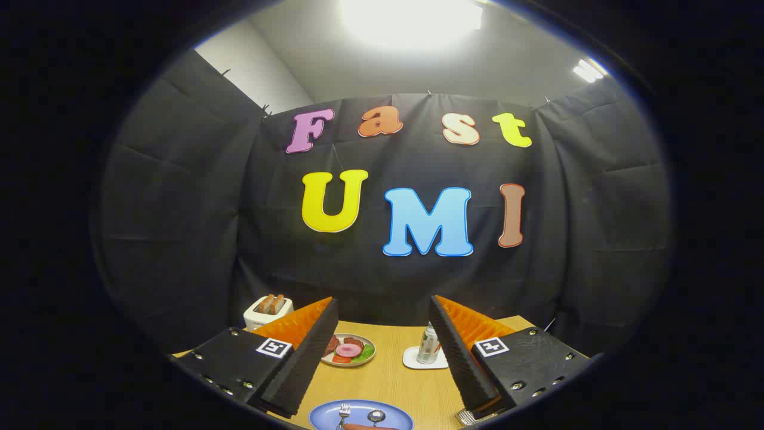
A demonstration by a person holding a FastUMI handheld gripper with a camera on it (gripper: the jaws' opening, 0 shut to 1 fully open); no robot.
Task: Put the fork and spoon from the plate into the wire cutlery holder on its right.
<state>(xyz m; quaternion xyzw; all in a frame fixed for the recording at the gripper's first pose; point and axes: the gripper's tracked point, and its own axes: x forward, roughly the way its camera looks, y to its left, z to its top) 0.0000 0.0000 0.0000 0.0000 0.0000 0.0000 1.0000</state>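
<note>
Between the spread fingers of the gripper point(382, 352), near the front edge of the wooden table point(388, 376), lies a blue plate point(322, 415) carrying a fork point(344, 411) and a spoon point(375, 416); only their heads show clearly, and an orange-red item lying across the plate's near side covers their handles. The gripper is released, its fingers wide apart and touching nothing. Each finger's housing bears a small square black-and-white marker, which holds a pattern rather than words. Just under the right finger, a bit of the wire cutlery holder point(468, 416) peeks out, most of it hidden by the finger. Farther back, toward the table's rear edge, a plate of food point(352, 350) sits partly behind the left finger, and a small bottle point(427, 345) stands on a white coaster point(418, 360); its label is too small to read. At the back left corner stands a white toaster point(267, 310) with two slices of bread.
</note>
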